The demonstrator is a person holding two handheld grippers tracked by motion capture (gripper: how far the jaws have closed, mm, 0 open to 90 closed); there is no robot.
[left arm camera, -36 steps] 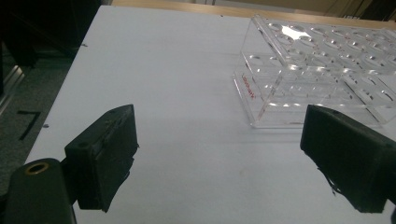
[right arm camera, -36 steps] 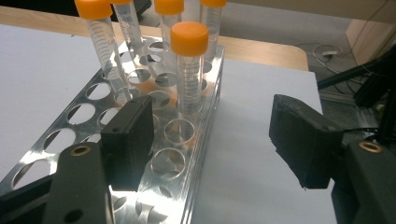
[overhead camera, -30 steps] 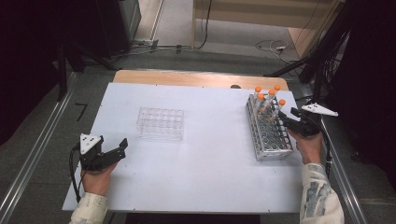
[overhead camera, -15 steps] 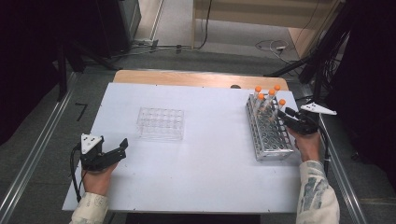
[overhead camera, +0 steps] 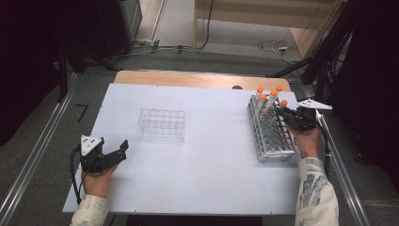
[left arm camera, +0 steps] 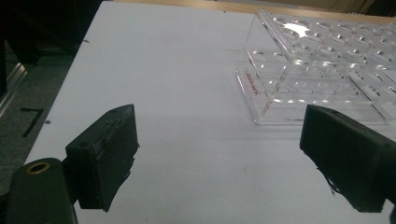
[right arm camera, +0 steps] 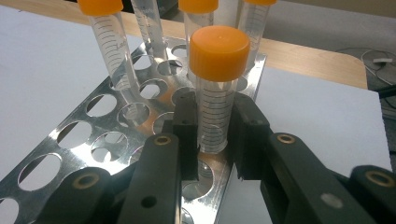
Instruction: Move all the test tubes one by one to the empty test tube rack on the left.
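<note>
The work in hand looks like moving capped tubes out of the metal rack [overhead camera: 272, 136], and by these pictures it is barely begun. The right gripper [right arm camera: 212, 135] has its jaws set narrow around the nearest orange-capped tube [right arm camera: 215, 88], one pad [right arm camera: 187, 126] on each side of the clear barrel; whether they press it or just flank it I cannot tell. The tube stands upright, its foot in a hole at the rack's near corner, so it has not been lifted yet. In the high view that gripper [overhead camera: 291, 117] sits at the rack's far right end, among the other orange-capped tubes [overhead camera: 268, 96], which all stand in their holes.

The left gripper [overhead camera: 113, 155] rests low on the white bench [overhead camera: 202, 179] near its left edge, jaws wide and empty. Ahead of it, apart from it, the clear plastic tray [overhead camera: 161, 125] holds nothing.

Judging from this, no tube has gone across. Left to do: close firmly, draw the tube straight up, and carry it off.
</note>
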